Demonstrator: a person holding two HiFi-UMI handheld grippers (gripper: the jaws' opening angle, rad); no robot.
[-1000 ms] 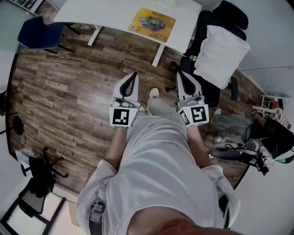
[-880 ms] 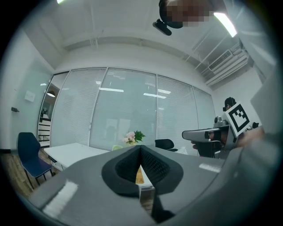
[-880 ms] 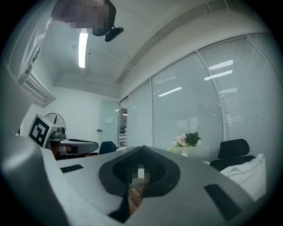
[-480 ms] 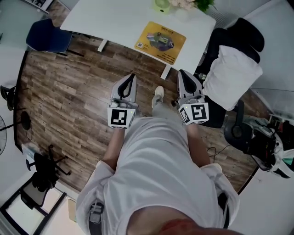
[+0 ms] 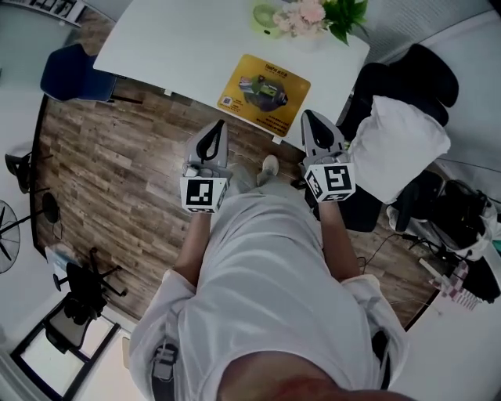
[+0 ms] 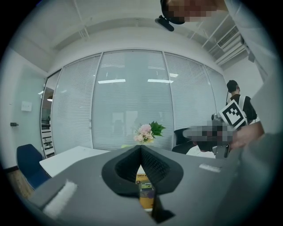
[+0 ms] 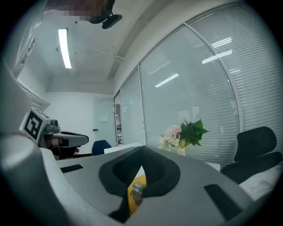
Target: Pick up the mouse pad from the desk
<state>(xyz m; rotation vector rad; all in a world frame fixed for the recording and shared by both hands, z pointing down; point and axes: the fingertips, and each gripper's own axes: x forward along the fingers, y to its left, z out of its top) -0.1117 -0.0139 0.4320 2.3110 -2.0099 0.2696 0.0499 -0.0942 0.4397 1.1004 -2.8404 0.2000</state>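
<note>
A yellow printed mouse pad (image 5: 264,93) lies flat near the front edge of the white desk (image 5: 172,47). My left gripper (image 5: 213,127) is shut and empty, held over the floor just short of the desk edge, left of the pad. My right gripper (image 5: 310,117) is also shut and empty, its tips at the desk edge beside the pad's right corner. Through the closed jaws the mouse pad (image 6: 146,194) shows in the left gripper view, and the mouse pad (image 7: 135,194) in the right gripper view.
A flower vase (image 5: 313,16) and a pale green object (image 5: 266,17) stand at the desk's back. A black office chair with a white cushion (image 5: 403,137) is to the right, a blue chair (image 5: 74,63) to the left. Wood floor lies below.
Both grippers and the person have advanced toward the desk; the desk and mouse pad now sit closer, with the gripper tips at the desk's front edge. Jaws stayed shut.
</note>
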